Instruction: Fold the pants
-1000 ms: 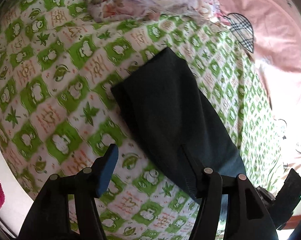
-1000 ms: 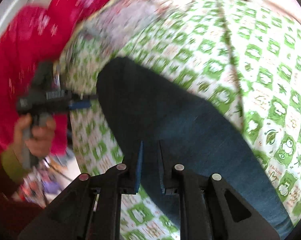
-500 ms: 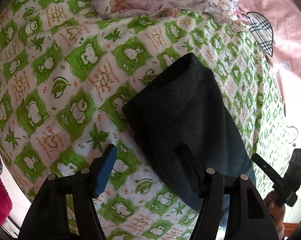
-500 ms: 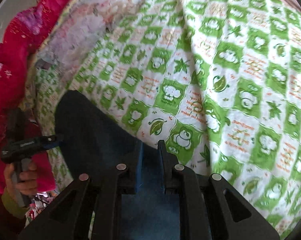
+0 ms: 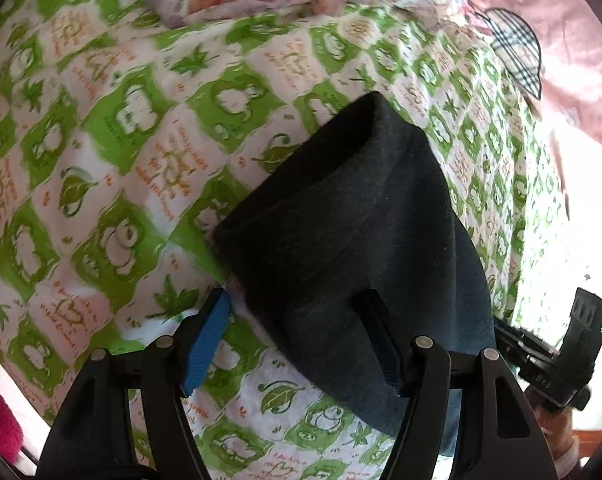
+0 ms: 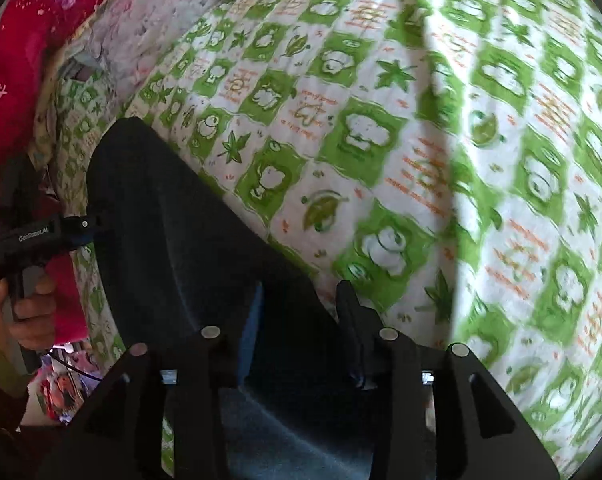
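The dark navy, soft-knit pants (image 5: 353, 232) are laid in a long folded strip on the green-and-white patterned quilt (image 5: 113, 128), and the strip's long axis is seen to run straight ahead of both pairs of jaws.

The left gripper (image 5: 297, 320) is held wide open, with nothing gripped: its blue-padded left finger is placed over bare quilt just beside the cloth's edge, while its right finger is set over the dark fabric, so that the near left edge of the strip is straddled. The far rounded end of the pants is found well ahead of these jaws and slightly to their right.

The right gripper (image 6: 301, 308) is opened as well, though less widely, and the fabric is passed beneath and between its fingers; whether the pads are touching cloth cannot be told. From these jaws the strip is extended ahead and to the left, where the other handheld tool is seen beside its edge.

Both grippers are judged about equally near the cloth, at the near end; the next fold is likely to be carried forward along that axis.
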{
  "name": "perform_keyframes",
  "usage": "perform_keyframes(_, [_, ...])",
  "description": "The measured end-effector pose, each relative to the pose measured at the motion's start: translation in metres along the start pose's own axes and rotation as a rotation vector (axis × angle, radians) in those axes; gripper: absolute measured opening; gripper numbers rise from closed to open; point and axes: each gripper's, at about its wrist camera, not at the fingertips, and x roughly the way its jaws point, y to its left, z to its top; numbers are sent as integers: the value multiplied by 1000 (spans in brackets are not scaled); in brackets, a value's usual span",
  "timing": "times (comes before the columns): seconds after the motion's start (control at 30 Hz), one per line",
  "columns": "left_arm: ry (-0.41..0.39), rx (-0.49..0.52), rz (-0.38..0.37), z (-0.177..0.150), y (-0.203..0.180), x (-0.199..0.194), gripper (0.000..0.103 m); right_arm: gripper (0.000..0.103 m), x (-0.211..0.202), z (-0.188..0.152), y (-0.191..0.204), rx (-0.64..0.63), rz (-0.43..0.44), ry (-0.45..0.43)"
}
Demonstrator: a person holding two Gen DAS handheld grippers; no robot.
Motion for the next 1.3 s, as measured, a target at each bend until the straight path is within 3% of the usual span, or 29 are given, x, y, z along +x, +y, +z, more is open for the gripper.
perform_keyframes(0.07, [-7,21,7,0,-5,3,67,39,5,4,4,-29,-6,5])
perform_keyframes(0.17, [-29,60,16,1,-11,5,56,19,4,5,7,-49,1,31])
perform_keyframes(0.2, [-34,72,19,2,-12,5,48,13,2,5,9,-58,-7,35])
perform_keyframes(0.23, [-37,82,7,2,-12,4,33,11,-2,3,11,-73,-15,29])
perform_keyframes(0.27, [-37,86,-20,3,-11,1,24,10,-10,2,17,-100,-36,10])
perform_keyframes(0.37, [-66,92,-95,3,-10,-18,16,9,-45,5,31,-136,-91,-99])
perform_keyframes(0.47, [-123,126,-142,-2,-12,-42,15,5,-71,5,47,-199,-184,-199])
perform_keyframes(0.57, [-151,152,-152,-2,-16,-52,15,5,-64,8,49,-239,-228,-208])
perform_keyframes(0.8, [-151,242,-80,5,-27,-40,15,5,-33,14,38,-205,-274,-187])
perform_keyframes(0.97, [-126,336,20,8,-25,-13,16,5,-14,14,35,-188,-318,-166])
perform_keyframes(1.13, [-99,393,107,9,-25,-2,33,14,-22,11,19,-67,-377,-176])
perform_keyframes(1.2, [-108,389,114,10,-22,-12,37,14,-41,2,9,-4,-342,-210])
perform_keyframes(1.3, [-148,387,114,12,-24,-37,40,26,-68,-20,-4,62,-323,-246])
